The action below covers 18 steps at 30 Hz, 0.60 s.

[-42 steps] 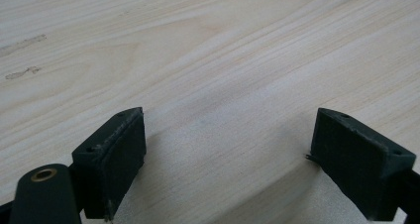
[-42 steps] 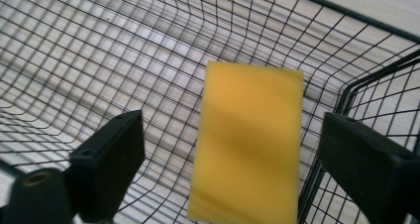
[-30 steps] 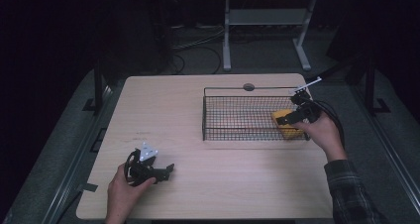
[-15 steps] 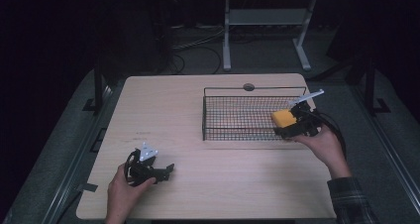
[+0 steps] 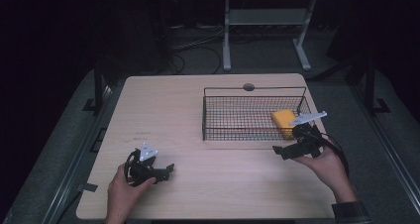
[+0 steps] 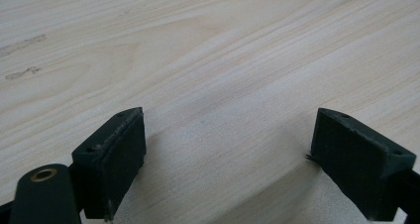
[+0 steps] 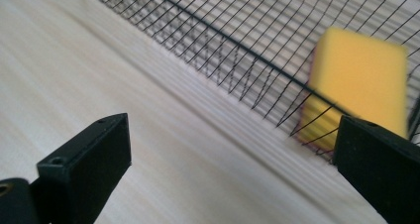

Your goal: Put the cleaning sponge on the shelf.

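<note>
The right tool [image 5: 282, 152] hangs spread wide and empty over the counter [image 5: 237, 184] just outside the basket [image 5: 252, 111], where the sponge [image 5: 283, 122] lies in the right end, while the left tool [image 5: 166, 171], also wide and empty, rests on the counter.

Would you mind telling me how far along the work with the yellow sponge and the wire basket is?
Done, it seems: the yellow sponge lies inside the wire basket, at its right end. In hand: nothing; the right tool is open and empty over the table just in front of the basket, and the left tool rests open near the front left. Nothing else on the table looks left to put away.
</note>
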{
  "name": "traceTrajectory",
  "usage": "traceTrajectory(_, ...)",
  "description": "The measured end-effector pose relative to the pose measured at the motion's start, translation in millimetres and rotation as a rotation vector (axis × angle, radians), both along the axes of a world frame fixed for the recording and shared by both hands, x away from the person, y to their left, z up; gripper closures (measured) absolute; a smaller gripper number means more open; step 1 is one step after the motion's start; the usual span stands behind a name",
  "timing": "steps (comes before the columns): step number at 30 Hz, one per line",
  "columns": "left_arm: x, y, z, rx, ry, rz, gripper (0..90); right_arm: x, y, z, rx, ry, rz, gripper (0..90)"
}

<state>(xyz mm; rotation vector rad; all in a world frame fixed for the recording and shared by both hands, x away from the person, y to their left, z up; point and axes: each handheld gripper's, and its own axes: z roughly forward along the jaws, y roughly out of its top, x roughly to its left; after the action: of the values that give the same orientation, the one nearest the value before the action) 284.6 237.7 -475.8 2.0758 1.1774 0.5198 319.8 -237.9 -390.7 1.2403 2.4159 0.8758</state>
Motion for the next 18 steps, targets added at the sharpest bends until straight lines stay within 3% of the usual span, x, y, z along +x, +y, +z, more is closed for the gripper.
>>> traceTrajectory(11,0.1,0.3,0.1,0.003,0.0,-0.003,13.1,-17.7,-9.0,-29.1,0.024,-0.036,-0.02,1.3)
traceTrajectory(18,0.0,0.5,0.2,0.006,0.002,-0.005,13.0,-26.2,-15.0,-55.6,0.022,-0.048,-0.052,1.3)
